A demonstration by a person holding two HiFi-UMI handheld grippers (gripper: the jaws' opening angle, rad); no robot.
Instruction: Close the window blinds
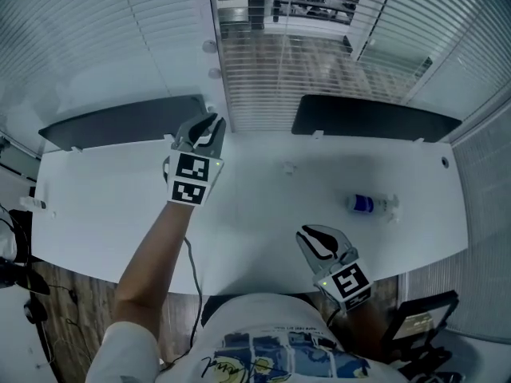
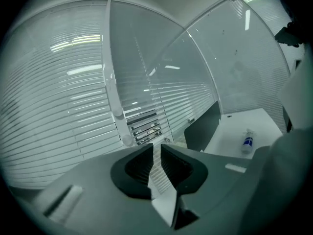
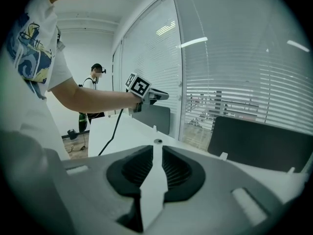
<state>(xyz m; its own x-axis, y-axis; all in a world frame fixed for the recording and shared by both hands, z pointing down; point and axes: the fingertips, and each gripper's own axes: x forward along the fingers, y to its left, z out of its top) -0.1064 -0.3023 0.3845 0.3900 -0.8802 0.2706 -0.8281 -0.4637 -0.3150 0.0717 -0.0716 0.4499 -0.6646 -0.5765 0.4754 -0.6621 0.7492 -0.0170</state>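
Observation:
White slatted blinds (image 1: pixel 303 62) cover the windows behind the desk. In the middle pane, the open slats let the outside show through (image 2: pixel 143 124). My left gripper (image 1: pixel 211 125) is raised at the white window post (image 1: pixel 212 22), below two round knobs (image 1: pixel 213 73). Its jaws stand a narrow gap apart, and only blinds (image 2: pixel 155 156) show between them. My right gripper (image 1: pixel 313 238) hangs low over the desk's near edge. Its jaws are also a little apart with nothing in them, and the white desk shows through the gap (image 3: pixel 154 155). The right gripper view shows the left gripper (image 3: pixel 157 96) up by the window.
Two dark panels (image 1: pixel 120 123) (image 1: pixel 371 118) stand along the back of the white desk (image 1: pixel 104 206). A small bottle with a blue label (image 1: pixel 370 204) lies at the right. A cable (image 1: pixel 192 262) hangs from my left arm. Another person (image 3: pixel 98 80) stands far back in the room.

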